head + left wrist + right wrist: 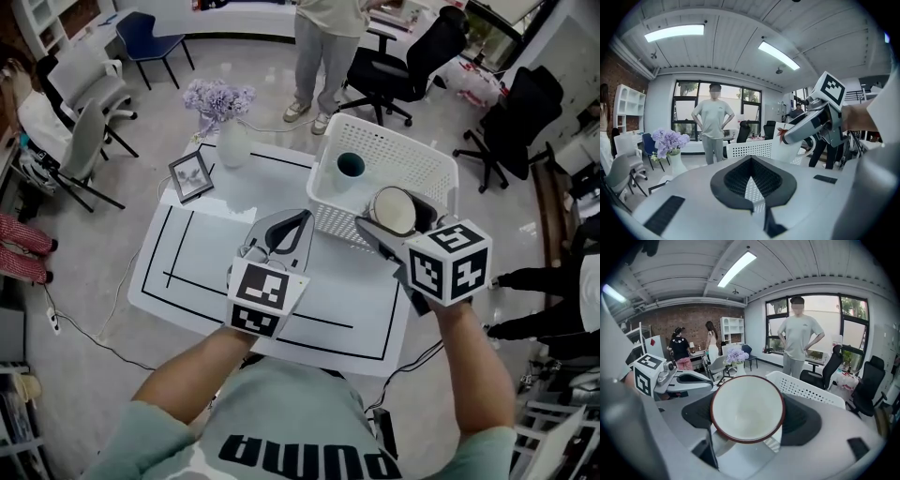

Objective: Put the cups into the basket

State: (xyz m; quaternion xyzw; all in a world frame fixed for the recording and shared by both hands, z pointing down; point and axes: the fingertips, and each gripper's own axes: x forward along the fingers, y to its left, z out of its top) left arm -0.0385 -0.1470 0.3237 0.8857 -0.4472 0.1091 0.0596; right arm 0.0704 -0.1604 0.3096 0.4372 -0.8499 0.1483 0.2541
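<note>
**One cup in, the second at the basket**

From where I stand the job looks more than half done. A teal cup (350, 166) sits upright inside the basket (412, 150), well ahead of the right tool (389, 223) and a little to its left, near the far corner.

The right tool is pinching the white cup (746, 408), its jaws closed on either side of it. The cup lies tipped over, its mouth turned back toward the tool's own camera. It hangs at the tool's tip, just past the basket's near wall. I cannot tell whether it touches the basket floor or is held clear of it.

The left tool (298, 223) is low over the counter (206, 253), the basket just ahead and to its right. Its jaws look pressed together at the tips with nothing between them, so it has no part in the carry.

I see no other cup on the counter; only a vase (232, 142) and a frame (190, 175) stand ahead of the left tool and to its left. I'd judge that what is left is short: lower the white cup, let it go inside the basket, and the task should be complete as far as these views show.
</note>
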